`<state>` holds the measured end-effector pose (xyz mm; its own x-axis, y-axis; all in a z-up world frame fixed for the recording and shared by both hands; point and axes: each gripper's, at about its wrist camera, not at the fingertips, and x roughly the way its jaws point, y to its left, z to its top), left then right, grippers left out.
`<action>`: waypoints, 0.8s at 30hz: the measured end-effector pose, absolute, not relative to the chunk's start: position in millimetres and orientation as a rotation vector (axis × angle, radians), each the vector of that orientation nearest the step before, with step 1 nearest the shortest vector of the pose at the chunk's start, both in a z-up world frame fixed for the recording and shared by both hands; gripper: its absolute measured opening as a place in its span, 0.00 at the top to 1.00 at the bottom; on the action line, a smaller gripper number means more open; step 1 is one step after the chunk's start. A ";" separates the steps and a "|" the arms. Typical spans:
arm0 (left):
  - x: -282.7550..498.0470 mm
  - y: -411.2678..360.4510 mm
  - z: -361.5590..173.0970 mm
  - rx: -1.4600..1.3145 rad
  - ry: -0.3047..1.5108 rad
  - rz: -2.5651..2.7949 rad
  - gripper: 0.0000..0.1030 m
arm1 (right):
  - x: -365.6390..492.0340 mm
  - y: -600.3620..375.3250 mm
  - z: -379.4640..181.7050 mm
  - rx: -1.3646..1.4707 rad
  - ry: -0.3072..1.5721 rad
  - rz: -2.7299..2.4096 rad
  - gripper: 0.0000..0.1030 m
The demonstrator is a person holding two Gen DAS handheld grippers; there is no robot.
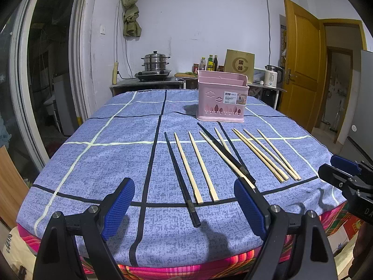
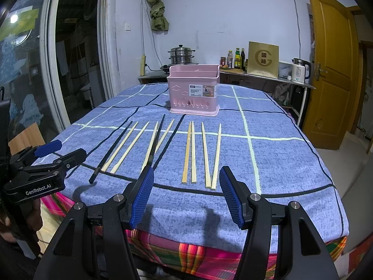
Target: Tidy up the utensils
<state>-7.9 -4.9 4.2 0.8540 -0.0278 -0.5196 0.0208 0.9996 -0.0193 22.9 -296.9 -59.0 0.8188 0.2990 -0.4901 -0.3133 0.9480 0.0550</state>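
Several wooden chopsticks [image 1: 198,166] [image 2: 189,152] and black chopsticks [image 1: 180,177] [image 2: 112,150] lie in a row on the blue checked tablecloth [image 1: 105,163] [image 2: 279,163]. A pink utensil basket [image 1: 221,95] [image 2: 194,89] stands upright behind them. My left gripper [image 1: 184,206] is open and empty, above the near table edge, before a black chopstick. My right gripper [image 2: 186,194] is open and empty, near the ends of the right-hand wooden pairs. Each gripper shows in the other's view: the right [image 1: 345,172], the left [image 2: 51,156].
Behind the table a counter holds a steel steamer pot [image 1: 155,64] [image 2: 181,54], bottles [image 1: 209,63], a brown box [image 2: 263,60] and a white kettle [image 1: 271,75] [image 2: 299,70]. A yellow door [image 1: 303,70] stands at right, a glass sliding door [image 1: 35,81] at left.
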 end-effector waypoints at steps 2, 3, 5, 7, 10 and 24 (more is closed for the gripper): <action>-8.0 -5.1 4.0 -0.016 0.548 -0.027 0.15 | 23.1 -296.8 -58.4 -0.030 0.517 0.326 0.43; -7.7 -5.5 4.3 -0.018 0.550 -0.028 0.15 | 22.9 -296.7 -59.2 -0.030 0.517 0.327 0.43; -7.7 -6.8 4.0 -0.020 0.552 -0.029 0.15 | 23.9 -296.6 -58.0 -0.031 0.518 0.328 0.43; -7.7 -8.8 3.9 -0.019 0.553 -0.028 0.15 | 24.1 -295.6 -57.5 -0.032 0.519 0.329 0.43; -6.5 -8.3 4.3 -0.016 0.553 -0.035 0.15 | 25.3 -292.6 -56.4 -0.035 0.522 0.332 0.43; 46.0 19.7 3.6 -0.077 0.647 -0.047 0.15 | 61.0 -269.9 -50.9 -0.067 0.541 0.394 0.43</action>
<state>46.0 19.7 3.6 0.7970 -0.0680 -0.6001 0.0201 0.9961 -0.0862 61.0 -269.9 -50.9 0.7842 0.3473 -0.5141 -0.3825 0.9231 0.0402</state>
